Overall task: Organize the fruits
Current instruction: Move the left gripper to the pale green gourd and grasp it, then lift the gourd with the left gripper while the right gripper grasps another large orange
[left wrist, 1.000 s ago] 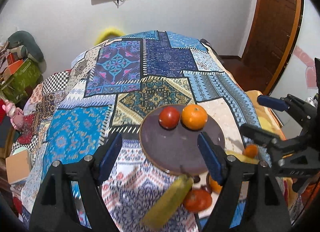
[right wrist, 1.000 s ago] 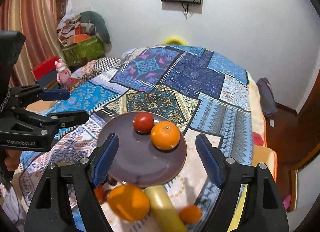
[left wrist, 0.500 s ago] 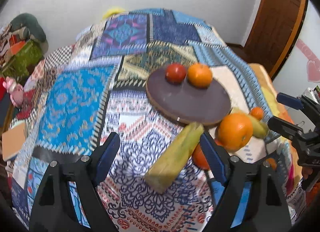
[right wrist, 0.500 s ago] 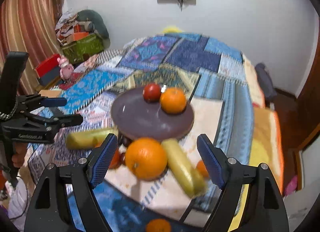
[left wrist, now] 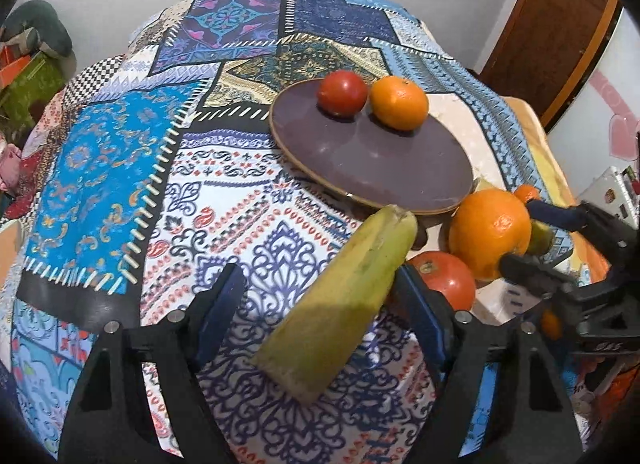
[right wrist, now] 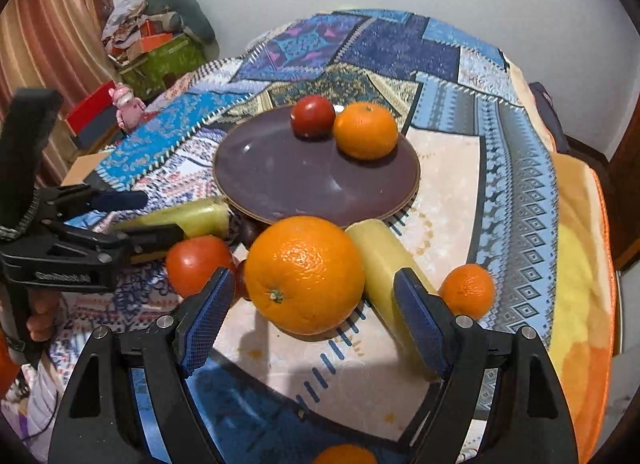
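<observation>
A dark purple plate on the patchwork bedcover holds a red tomato and an orange. In front of the plate lie a large orange, a second tomato, two yellow-green banana pieces and a small tangerine. My left gripper is open around the near banana piece. My right gripper is open with the large orange between its fingers. Each gripper shows in the other's view.
The bed's right edge drops off beside an orange-yellow blanket. Boxes and a green bag are stacked at the far left by a curtain. A wooden door stands at the right. Another orange fruit lies at the near edge.
Both grippers have lowered and closed in on the fruit in front of the plate; the banana piece and the large orange now sit between the open fingers.
</observation>
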Demonstrator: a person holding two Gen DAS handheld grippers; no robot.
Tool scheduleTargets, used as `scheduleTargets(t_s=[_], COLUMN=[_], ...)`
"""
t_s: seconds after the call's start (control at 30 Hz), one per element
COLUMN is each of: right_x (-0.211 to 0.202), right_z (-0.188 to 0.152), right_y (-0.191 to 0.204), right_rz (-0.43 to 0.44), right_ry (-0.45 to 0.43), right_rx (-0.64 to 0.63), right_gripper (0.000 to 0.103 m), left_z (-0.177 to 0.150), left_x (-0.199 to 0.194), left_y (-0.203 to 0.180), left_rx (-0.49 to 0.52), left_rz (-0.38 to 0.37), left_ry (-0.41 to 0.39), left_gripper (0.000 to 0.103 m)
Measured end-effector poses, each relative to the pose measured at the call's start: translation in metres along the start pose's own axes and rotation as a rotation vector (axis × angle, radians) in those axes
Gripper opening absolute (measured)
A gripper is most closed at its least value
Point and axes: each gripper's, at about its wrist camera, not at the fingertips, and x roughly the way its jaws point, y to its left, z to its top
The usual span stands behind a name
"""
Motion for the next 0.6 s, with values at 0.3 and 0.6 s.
scheduleTargets(t_s=[0.3,0.6], right_x=[0.014,0.003], right_z=[0.002,-0.006], right_y=[0.01,-0.002], right_rz=[0.016,0.022], right_ry=[0.035,0.035], right_rx=[-0.023,0.015], right_gripper=[0.077,0.066], left_z=[-0.002,-0.021], left_x=[0.001,-0.014], left_y=[0.004,-0.006], left_rx=[-0.047,-0.016], left_rz=[-0.099,0.0], left_ry=[0.024,0.015], left_gripper=[0.056,0.041])
